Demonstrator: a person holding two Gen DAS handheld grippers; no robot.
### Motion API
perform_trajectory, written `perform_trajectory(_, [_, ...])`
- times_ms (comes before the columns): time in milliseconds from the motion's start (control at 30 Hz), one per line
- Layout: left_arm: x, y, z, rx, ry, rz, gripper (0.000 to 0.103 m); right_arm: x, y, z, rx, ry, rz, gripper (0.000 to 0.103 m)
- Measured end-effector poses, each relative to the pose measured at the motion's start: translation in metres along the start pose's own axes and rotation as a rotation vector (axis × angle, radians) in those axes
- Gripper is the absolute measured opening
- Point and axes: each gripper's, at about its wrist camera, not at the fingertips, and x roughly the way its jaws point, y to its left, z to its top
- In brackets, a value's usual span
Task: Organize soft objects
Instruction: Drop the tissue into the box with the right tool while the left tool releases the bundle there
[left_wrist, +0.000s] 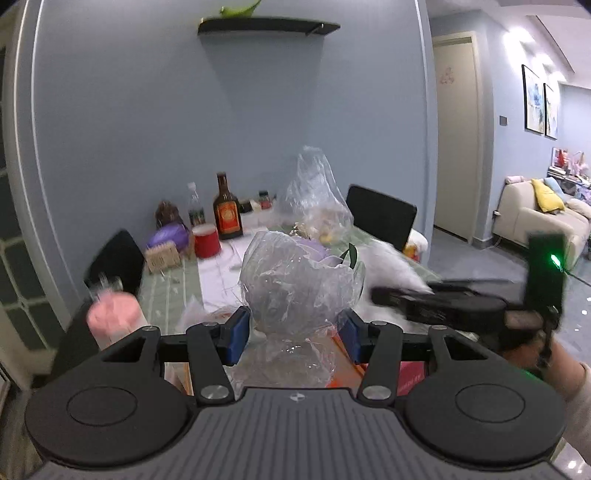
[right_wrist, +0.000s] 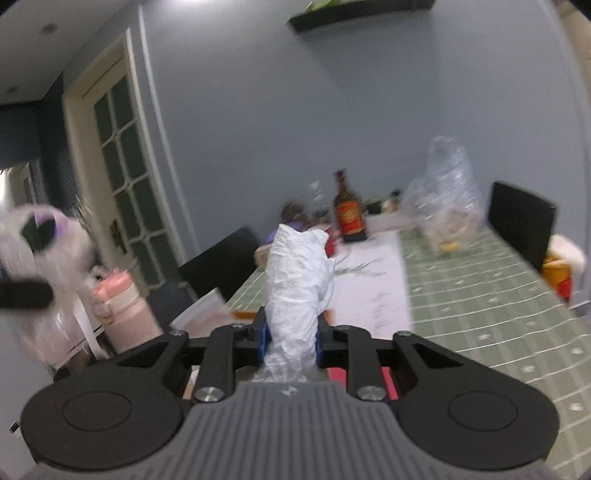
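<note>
Mid-sort, both claws loaded and up off the worktop (right_wrist: 480, 295). L claw (left_wrist: 293, 332), about half open, clamps a clear cellophane bundle (left_wrist: 295, 291) w/ smth purple inside. R claw (right_wrist: 290, 338), nearly closed, pinches a crumpled white plastic bag (right_wrist: 301, 280). Neither's put down yet; another clear bag (left_wrist: 314, 192) waits near the far edge. Lots of blur, bundle contents unclear, drop spot not in view.

Bottles (left_wrist: 227, 206) and clear bag (left_wrist: 314, 192) crowd table's far end, green cloth (right_wrist: 480, 295) bare nearer right
</note>
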Motion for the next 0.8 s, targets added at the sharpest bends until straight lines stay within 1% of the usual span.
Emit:
perform_trajectory(67, [0.01,0.002,-0.01,-0.004,0.007,0.008,0.059,0.022,0.011,-0.001,-0.017,0.047,0.037,0.021])
perform_trajectory(100, [0.016,0.002,-0.014,-0.007,0.019,0.019,0.059,0.031,0.024,-0.007,-0.04,0.068,0.036,0.021])
perform_trajectory(167, [0.02,0.009,-0.023,-0.038,0.023,0.046,0.058,0.051,0.037,-0.009,-0.106,0.11,0.007,0.021])
perform_trajectory(200, [0.021,0.012,-0.027,-0.056,0.026,0.054,0.058,0.058,0.041,-0.011,-0.138,0.118,-0.013,0.021])
perform_trajectory(233, [0.023,0.015,-0.032,-0.065,0.039,0.053,0.058,0.063,0.043,-0.013,-0.166,0.107,-0.035,0.021])
perform_trajectory(300, [0.028,0.018,-0.038,-0.067,0.064,0.051,0.058,0.077,0.052,-0.018,-0.262,0.117,-0.084,0.022])
perform_trajectory(367, [0.031,0.018,-0.045,-0.059,0.075,0.059,0.058,0.087,0.054,-0.02,-0.307,0.144,-0.11,0.025])
perform_trajectory(400, [0.031,0.018,-0.049,-0.056,0.078,0.061,0.058,0.094,0.056,-0.02,-0.332,0.173,-0.115,0.035])
perform_trajectory(433, [0.033,0.018,-0.05,-0.057,0.081,0.058,0.058,0.098,0.057,-0.021,-0.358,0.188,-0.126,0.049])
perform_trajectory(467, [0.035,0.019,-0.051,-0.07,0.082,0.055,0.058,0.103,0.057,-0.021,-0.383,0.186,-0.148,0.057])
perform_trajectory(500, [0.037,0.02,-0.053,-0.083,0.084,0.053,0.058,0.104,0.057,-0.021,-0.402,0.171,-0.169,0.07])
perform_trajectory(533, [0.039,0.023,-0.053,-0.107,0.08,0.062,0.059,0.102,0.057,-0.022,-0.416,0.144,-0.187,0.077])
perform_trajectory(633, [0.047,0.034,-0.052,-0.208,0.076,0.09,0.059,0.091,0.048,-0.017,-0.402,0.105,-0.19,0.088])
perform_trajectory(667, [0.049,0.036,-0.052,-0.233,0.075,0.089,0.059,0.087,0.044,-0.016,-0.396,0.092,-0.196,0.09])
perform_trajectory(733, [0.055,0.04,-0.052,-0.263,0.085,0.077,0.059,0.072,0.035,-0.014,-0.4,0.067,-0.184,0.098])
perform_trajectory(800, [0.062,0.041,-0.053,-0.276,0.102,0.077,0.059,0.059,0.025,-0.013,-0.381,0.049,-0.178,0.098])
